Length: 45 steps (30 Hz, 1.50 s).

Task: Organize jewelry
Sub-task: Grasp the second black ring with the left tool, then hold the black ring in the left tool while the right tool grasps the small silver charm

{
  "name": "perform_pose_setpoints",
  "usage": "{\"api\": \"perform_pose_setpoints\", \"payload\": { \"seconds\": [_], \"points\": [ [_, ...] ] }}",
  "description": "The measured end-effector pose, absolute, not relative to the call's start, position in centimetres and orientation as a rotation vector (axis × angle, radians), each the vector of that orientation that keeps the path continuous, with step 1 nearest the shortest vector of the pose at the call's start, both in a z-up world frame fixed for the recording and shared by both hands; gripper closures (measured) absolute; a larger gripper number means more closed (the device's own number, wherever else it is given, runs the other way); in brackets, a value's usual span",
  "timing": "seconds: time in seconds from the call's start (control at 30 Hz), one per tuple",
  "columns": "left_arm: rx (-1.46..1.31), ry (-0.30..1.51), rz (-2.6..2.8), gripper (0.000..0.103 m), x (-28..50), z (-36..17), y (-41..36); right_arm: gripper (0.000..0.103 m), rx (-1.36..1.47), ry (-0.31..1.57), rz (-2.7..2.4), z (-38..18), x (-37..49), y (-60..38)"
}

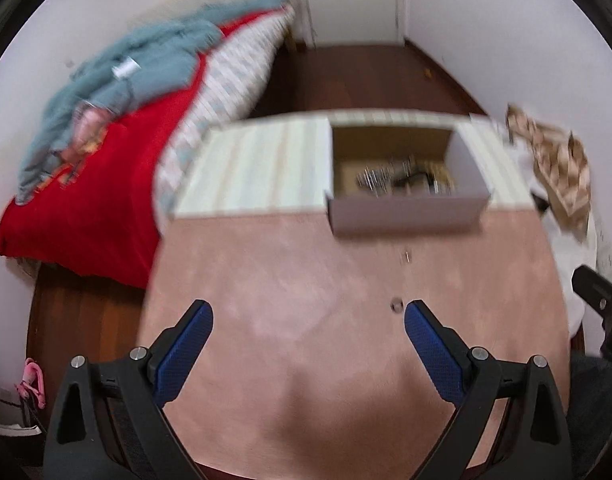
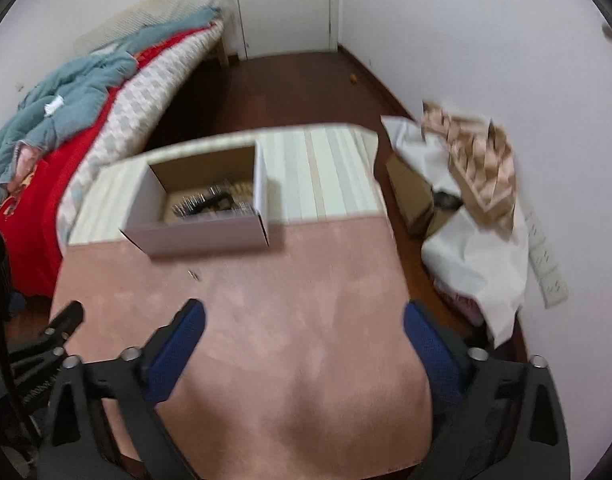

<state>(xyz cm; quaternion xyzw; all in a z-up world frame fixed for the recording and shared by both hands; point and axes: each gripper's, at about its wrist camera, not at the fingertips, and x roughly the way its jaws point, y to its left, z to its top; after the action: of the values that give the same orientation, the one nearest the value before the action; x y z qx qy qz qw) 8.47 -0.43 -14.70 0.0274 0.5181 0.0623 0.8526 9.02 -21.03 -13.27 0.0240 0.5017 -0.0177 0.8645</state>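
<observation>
The table (image 1: 306, 280), spread with a pink cloth and a striped runner (image 1: 258, 168) at its far side, is the largest thing that matters; its cloth looks soft, so a small piece could snag or slide if nudged carelessly. On the runner sits the open cardboard box (image 1: 405, 208), holding a tangle of jewelry (image 1: 401, 178) (too blurred to separate into pieces), and a grab there might lift several at once. The left gripper (image 1: 307, 322) has its jaws spread wide, holding nothing; the right gripper (image 2: 304, 320) likewise holds nothing, jaws apart. Smallest are two loose bits on the cloth: a thin metal piece (image 1: 406, 257) near the box and a little ring-like item (image 1: 395, 305) just beside the left gripper's right fingertip, easily flicked off the table.
</observation>
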Motion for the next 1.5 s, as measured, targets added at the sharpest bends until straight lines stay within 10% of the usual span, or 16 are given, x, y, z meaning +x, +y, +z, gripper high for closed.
{"api": "perform_pose_setpoints", "payload": {
  "seconds": [0.33, 0.53, 0.6, 0.77, 1.13, 1.27, 1.37, 1.5],
  "points": [
    [0.021, 1.256, 0.031, 0.009, 10.9, -22.1, -3.9, 0.015, 0.132, 1.238, -0.116, -22.7, 10.6, -25.2],
    [0.002, 1.268, 0.002, 0.049, 11.9, -23.3, -4.7, 0.015, 0.137, 1.269, -0.123, -24.3, 11.7, -25.5],
    [0.004, 1.275, -0.006, 0.078, 12.2, -23.6, -4.8, 0.015, 0.134, 1.272, -0.121, -24.5, 12.0, -25.3],
    [0.012, 1.256, -0.024, 0.095, 12.5, -23.8, -5.0, 0.015, 0.133, 1.273, -0.115, -24.8, 12.5, -24.9],
    [-0.023, 1.244, -0.031, 0.100, 12.8, -23.6, -3.8, 0.016, 0.118, 1.257, -0.101, -23.8, 12.7, -24.1],
    [-0.054, 1.261, -0.012, 0.086, 13.1, -23.8, -3.1, 0.016, 0.117, 1.250, -0.096, -23.4, 12.8, -23.7],
    [-0.059, 1.262, -0.009, 0.057, 13.3, -23.9, -2.8, 0.016, 0.118, 1.246, -0.090, -23.2, 12.9, -23.4],
    [-0.051, 1.245, 0.001, 0.058, 13.3, -23.8, -2.6, 0.016, 0.114, 1.244, -0.082, -23.1, 13.1, -23.1]
  ]
}}
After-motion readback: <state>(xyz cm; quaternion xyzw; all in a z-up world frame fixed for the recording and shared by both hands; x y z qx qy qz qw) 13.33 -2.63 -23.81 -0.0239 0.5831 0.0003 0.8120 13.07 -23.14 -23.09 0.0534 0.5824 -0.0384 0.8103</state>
